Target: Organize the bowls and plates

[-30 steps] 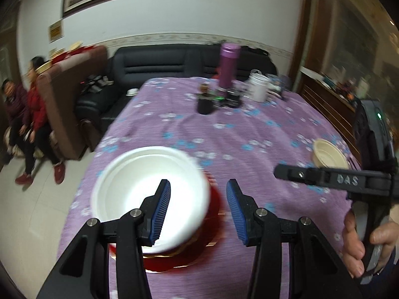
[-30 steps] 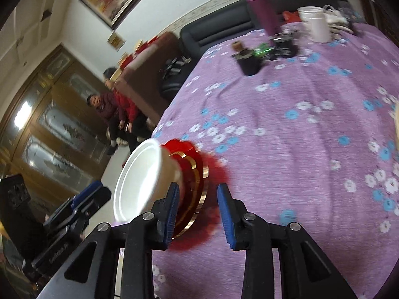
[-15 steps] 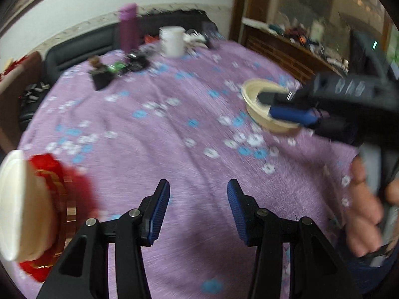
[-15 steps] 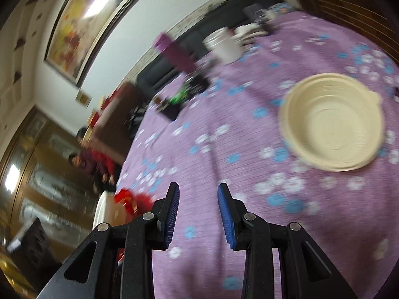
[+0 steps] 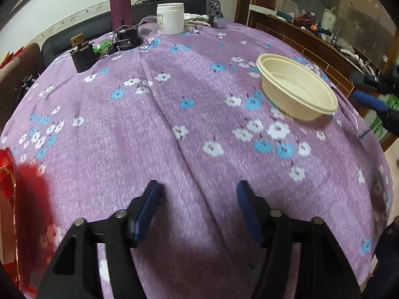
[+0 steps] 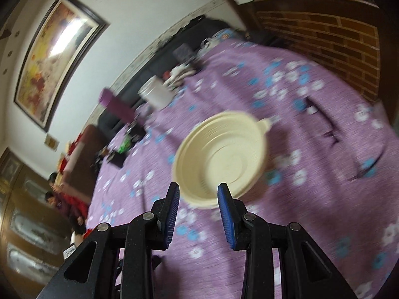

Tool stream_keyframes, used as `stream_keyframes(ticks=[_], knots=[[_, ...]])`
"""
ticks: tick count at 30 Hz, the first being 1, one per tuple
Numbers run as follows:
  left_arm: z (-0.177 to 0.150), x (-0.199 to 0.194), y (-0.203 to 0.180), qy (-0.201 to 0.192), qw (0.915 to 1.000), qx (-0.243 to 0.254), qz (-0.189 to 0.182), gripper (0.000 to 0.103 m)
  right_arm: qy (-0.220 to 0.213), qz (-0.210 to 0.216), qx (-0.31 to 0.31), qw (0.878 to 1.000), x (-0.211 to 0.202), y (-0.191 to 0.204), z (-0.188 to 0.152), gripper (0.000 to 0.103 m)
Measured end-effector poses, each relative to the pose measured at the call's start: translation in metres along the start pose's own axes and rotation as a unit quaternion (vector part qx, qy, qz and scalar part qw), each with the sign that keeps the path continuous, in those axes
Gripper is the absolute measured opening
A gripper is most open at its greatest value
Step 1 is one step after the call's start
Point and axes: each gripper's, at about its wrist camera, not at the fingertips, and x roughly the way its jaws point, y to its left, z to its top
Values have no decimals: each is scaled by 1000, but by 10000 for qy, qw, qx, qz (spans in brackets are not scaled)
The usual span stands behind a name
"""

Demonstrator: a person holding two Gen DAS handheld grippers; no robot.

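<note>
My right gripper (image 6: 198, 210), part open and empty, nears the cream bowl (image 6: 220, 158); straddle its near rim squarely. Left gripper (image 5: 198, 210), jaws just widened, holds nothing.

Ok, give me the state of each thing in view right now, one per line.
cream bowl: upright, empty, alone on the tablecloth.
left gripper: open, jaws just widened, nothing between them.
right gripper: open, nothing held, aimed at the bowl.
red plate: at the table's edge, mostly cropped.
white jar: upright, lid on.

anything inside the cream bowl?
The cream bowl looks empty: ribbed wall and bare bottom show in both views. It sits on the purple tablecloth; whatever lies under its base is hidden.
</note>
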Motion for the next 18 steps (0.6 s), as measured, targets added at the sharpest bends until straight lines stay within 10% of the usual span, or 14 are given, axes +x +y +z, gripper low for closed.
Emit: stream_keyframes(ticks=[18], knots=[[8, 4, 17, -128, 9984, -405, -374, 78, 190, -1242, 189, 9919, 56, -35, 22, 25]])
